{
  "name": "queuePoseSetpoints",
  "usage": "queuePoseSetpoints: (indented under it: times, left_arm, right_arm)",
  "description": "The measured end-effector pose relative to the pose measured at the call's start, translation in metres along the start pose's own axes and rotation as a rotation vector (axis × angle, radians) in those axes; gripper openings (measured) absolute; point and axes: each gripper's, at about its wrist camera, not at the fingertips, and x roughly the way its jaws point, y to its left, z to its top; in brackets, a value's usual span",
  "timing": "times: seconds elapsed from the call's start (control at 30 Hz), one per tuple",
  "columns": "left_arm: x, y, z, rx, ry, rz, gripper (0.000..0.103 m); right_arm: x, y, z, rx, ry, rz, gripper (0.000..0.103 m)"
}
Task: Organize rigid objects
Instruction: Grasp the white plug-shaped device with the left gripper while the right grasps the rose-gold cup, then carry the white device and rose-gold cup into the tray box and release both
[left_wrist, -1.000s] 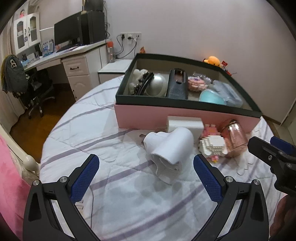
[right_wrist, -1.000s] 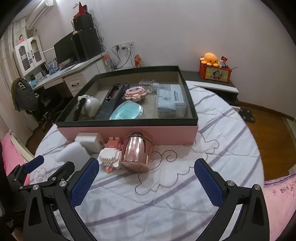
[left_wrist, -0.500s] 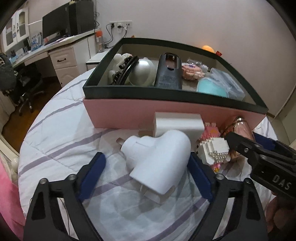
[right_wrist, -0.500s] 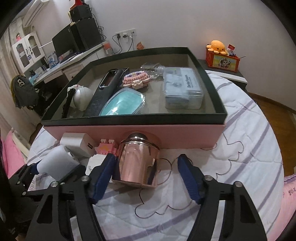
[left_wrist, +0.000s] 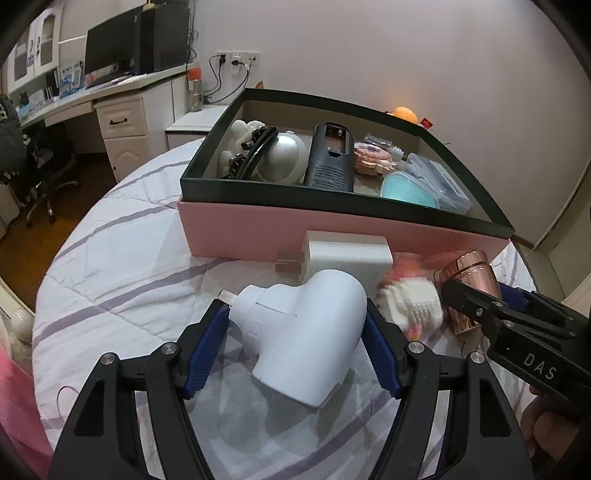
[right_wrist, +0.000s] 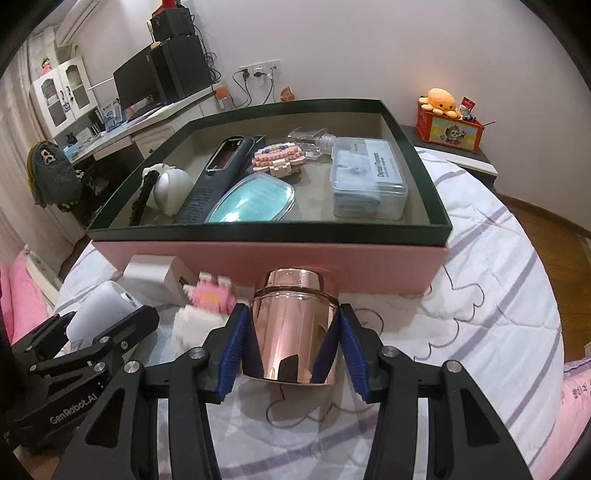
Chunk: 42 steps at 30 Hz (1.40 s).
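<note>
A white elbow-shaped plug-in device (left_wrist: 303, 332) lies on the striped bedspread. My left gripper (left_wrist: 293, 310) straddles it, jaws closing, and the blue pads (left_wrist: 205, 347) touch its neck and its rounded side. A rose-gold metallic jar (right_wrist: 291, 332) stands before the pink box (right_wrist: 332, 258). My right gripper (right_wrist: 290, 310) is closing on the jar, and both its pads (right_wrist: 232, 347) lie against the jar's sides. Between the two things sit a pink-and-white block figure (right_wrist: 207, 306) and a white charger block (left_wrist: 347, 251). The left wrist view shows the right gripper (left_wrist: 476, 299) at the jar (left_wrist: 472, 280).
The dark-rimmed box (left_wrist: 332, 206) holds a black remote, a teal case, a clear plastic case, a silver ball, a hair clip and a bead piece. A desk with a monitor (left_wrist: 110, 51) stands at the far left. Wooden floor lies beyond the round bed's edges.
Both grippers came down closer to the bed and their jaws narrowed from wide open: the left around the white device, the right around the rose-gold jar.
</note>
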Motion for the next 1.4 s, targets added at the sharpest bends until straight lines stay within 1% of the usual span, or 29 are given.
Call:
queuePoseSetpoints:
  times: [0.23,0.43,0.63,0.73,0.83,0.97,1.1,1.23,1.4]
  left_arm:
    - [-0.020,-0.003,-0.002,0.021,-0.022,0.017,0.072]
    - [-0.047,-0.005,0.004,0.038,-0.074,0.016,0.072]
    - [-0.071,-0.006,0.030,0.046,-0.135,-0.001,0.072]
    - [-0.078,-0.007,0.052,0.050,-0.175,0.001,0.072]
    - [-0.078,-0.008,0.072,0.050,-0.203,-0.006,0.072]
    - [-0.068,-0.011,0.104,0.050,-0.218,-0.014,0.072]
    - [-0.041,-0.016,0.131,0.058,-0.210,-0.016,0.072]
    - [-0.004,-0.020,0.148,0.066,-0.171,-0.017,0.072]
    - [0.036,-0.026,0.155,0.075,-0.124,-0.016,0.072]
  right_arm:
    - [-0.017,0.004,-0.003,-0.004,-0.019,0.022,0.049]
    - [-0.043,0.009,0.000,-0.005,-0.059,0.051,0.049]
    - [-0.072,0.014,0.018,-0.024,-0.126,0.079,0.049]
    - [-0.080,0.019,0.035,-0.043,-0.159,0.089,0.049]
    - [-0.082,0.023,0.057,-0.071,-0.186,0.078,0.049]
    - [-0.072,0.023,0.094,-0.087,-0.205,0.067,0.049]
    - [-0.046,0.017,0.121,-0.080,-0.187,0.052,0.050]
    - [-0.010,0.005,0.137,-0.059,-0.142,0.033,0.050]
    - [0.028,-0.011,0.141,-0.036,-0.077,0.014,0.050]
